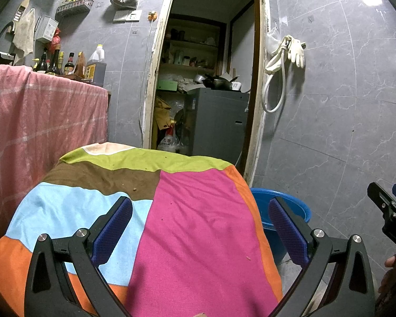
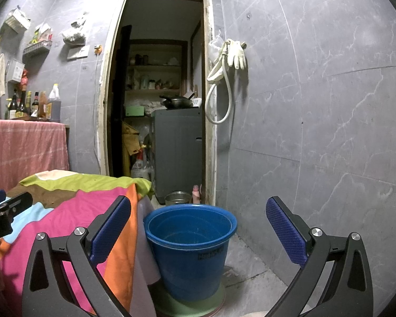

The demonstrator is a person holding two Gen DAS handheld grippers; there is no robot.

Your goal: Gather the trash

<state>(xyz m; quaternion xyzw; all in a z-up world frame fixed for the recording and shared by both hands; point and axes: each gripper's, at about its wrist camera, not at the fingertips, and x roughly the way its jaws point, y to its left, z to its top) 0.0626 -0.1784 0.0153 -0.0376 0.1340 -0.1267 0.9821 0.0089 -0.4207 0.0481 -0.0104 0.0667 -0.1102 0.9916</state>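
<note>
Both my grippers gape empty: small crumbs (image 1: pixel 134 189) lie ahead of my left gripper (image 1: pixel 200 227) on the patchwork cloth (image 1: pixel 198 211), nearer it than my right gripper (image 2: pixel 198 227), which faces the blue bucket (image 2: pixel 190 240).

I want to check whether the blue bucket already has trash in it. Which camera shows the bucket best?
The right wrist view: the blue bucket sits centred, rim and inside wall visible, no trash showing. In the left wrist view only part of it peeks out beside the colourful cloth, behind a claw finger.
</note>
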